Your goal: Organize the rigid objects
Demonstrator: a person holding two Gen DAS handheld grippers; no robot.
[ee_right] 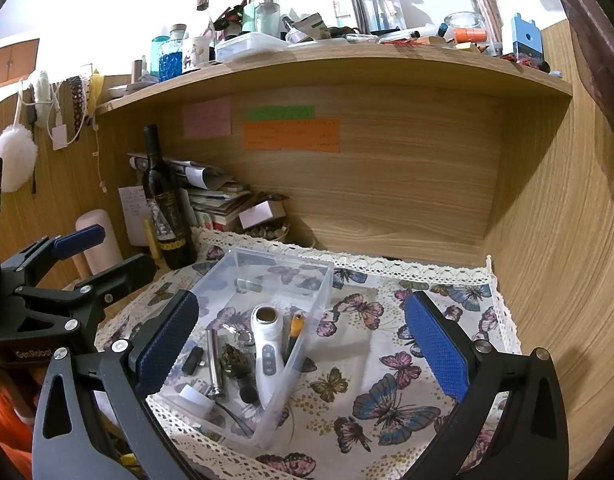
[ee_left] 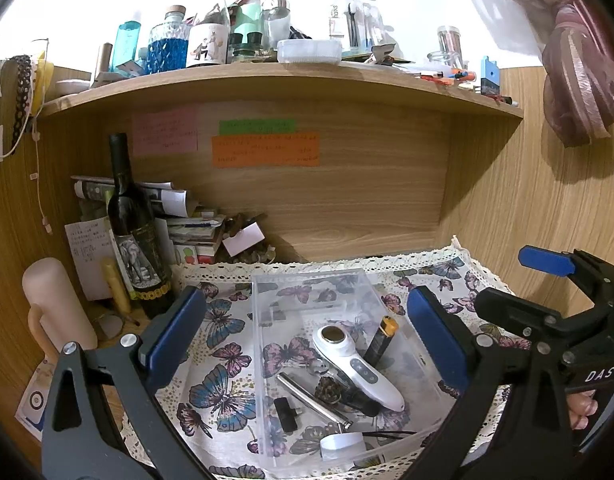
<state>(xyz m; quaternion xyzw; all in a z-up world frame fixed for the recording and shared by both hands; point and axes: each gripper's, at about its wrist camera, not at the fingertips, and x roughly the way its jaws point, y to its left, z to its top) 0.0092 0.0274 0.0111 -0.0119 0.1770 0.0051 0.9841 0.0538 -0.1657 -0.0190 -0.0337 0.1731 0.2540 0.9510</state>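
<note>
The clear plastic bin (ee_left: 267,300) stands on the butterfly cloth (ee_right: 387,360), directly under the left gripper (ee_left: 307,332), which is wide open and empty. The right gripper (ee_right: 303,340), also wide and empty, has the bin on its left. The white handheld device (ee_left: 357,364) lies lengthwise, head toward the wall. Only the right view shows bare cloth beside the bin.

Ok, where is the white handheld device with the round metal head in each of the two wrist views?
Left wrist view: the white handheld device lies in the clear plastic box, lower centre, head pointing up-left.
Right wrist view: the device is centre-left, in the same box, head pointing up.
Shared landmark: the dark wine bottle standing at the back left.
</note>
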